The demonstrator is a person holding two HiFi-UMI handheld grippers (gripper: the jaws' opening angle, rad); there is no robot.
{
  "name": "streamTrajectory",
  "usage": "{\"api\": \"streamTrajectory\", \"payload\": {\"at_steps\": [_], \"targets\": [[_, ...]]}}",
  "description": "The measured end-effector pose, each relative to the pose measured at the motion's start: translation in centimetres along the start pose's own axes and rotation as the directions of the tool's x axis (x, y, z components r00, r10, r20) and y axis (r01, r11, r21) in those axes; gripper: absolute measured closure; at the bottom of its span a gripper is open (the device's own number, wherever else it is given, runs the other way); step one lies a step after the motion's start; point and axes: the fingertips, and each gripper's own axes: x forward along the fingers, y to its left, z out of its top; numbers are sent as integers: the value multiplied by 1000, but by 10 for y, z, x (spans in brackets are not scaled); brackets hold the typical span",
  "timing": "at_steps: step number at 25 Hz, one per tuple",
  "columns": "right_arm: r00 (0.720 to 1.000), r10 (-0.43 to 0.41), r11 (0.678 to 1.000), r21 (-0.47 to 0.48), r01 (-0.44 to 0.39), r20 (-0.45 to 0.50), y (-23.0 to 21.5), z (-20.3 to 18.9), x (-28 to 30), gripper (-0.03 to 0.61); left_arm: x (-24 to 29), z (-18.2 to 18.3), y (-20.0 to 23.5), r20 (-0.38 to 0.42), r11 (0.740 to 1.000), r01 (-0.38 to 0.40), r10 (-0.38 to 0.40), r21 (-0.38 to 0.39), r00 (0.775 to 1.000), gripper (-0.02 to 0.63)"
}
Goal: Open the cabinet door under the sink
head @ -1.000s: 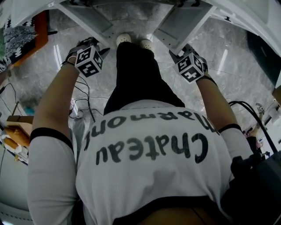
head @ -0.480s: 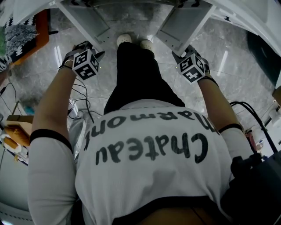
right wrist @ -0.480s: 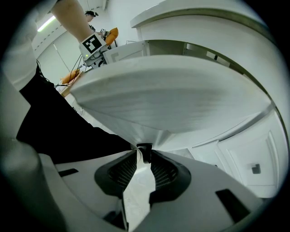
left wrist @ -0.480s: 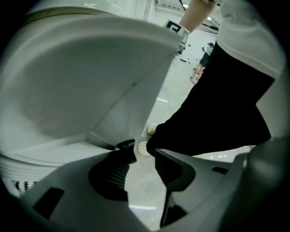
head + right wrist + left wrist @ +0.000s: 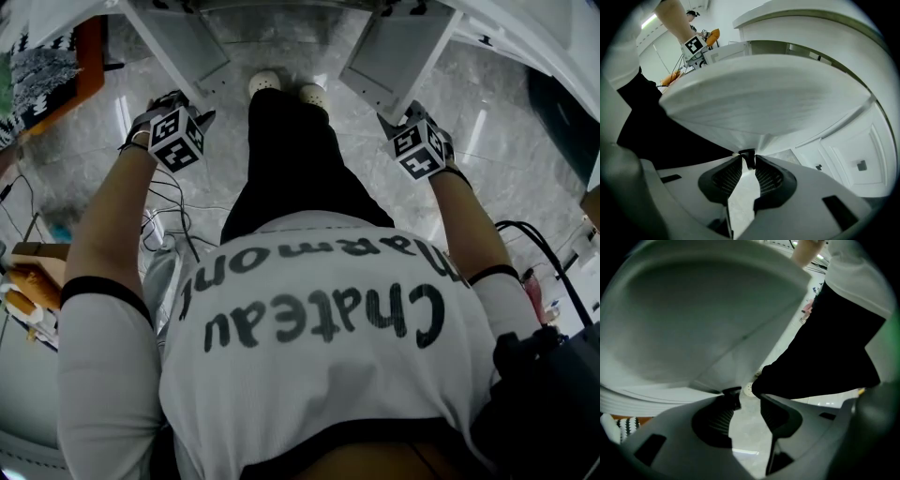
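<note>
Both white doors of the under-sink cabinet stand swung outward in the head view, the left door [image 5: 187,42] and the right door [image 5: 394,52]. My left gripper [image 5: 187,112] points down at the left door's free edge. In the left gripper view the left gripper [image 5: 749,399] is open. The small dark handle [image 5: 731,391] of the left door [image 5: 693,324] sits at its left fingertip, and floor shows in the gap. My right gripper [image 5: 398,120] is at the right door's edge. Its jaws [image 5: 748,161] are closing on the dark handle [image 5: 747,155] of the right door [image 5: 764,98].
The person's legs in black trousers [image 5: 281,150] and white shoes [image 5: 265,82] stand between the two doors on a glossy marble floor. Cables [image 5: 169,206] lie at the left. More white cabinet fronts [image 5: 855,159] run to the right, under the counter [image 5: 811,18].
Both grippers have moved outward, the left one to the left and the right one to the right. The two doors have swung a little wider.
</note>
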Motion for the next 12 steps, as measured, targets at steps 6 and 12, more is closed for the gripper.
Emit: {"api": "streamTrajectory", "payload": {"at_steps": [6, 12], "targets": [[1000, -3, 1000, -13, 3, -8, 0, -3, -1, 502, -1, -10, -2, -21, 1000, 7, -7, -5, 1000, 454], [1000, -5, 999, -35, 4, -27, -3, -14, -5, 500, -3, -12, -3, -25, 1000, 1, -1, 4, 1000, 454]]}}
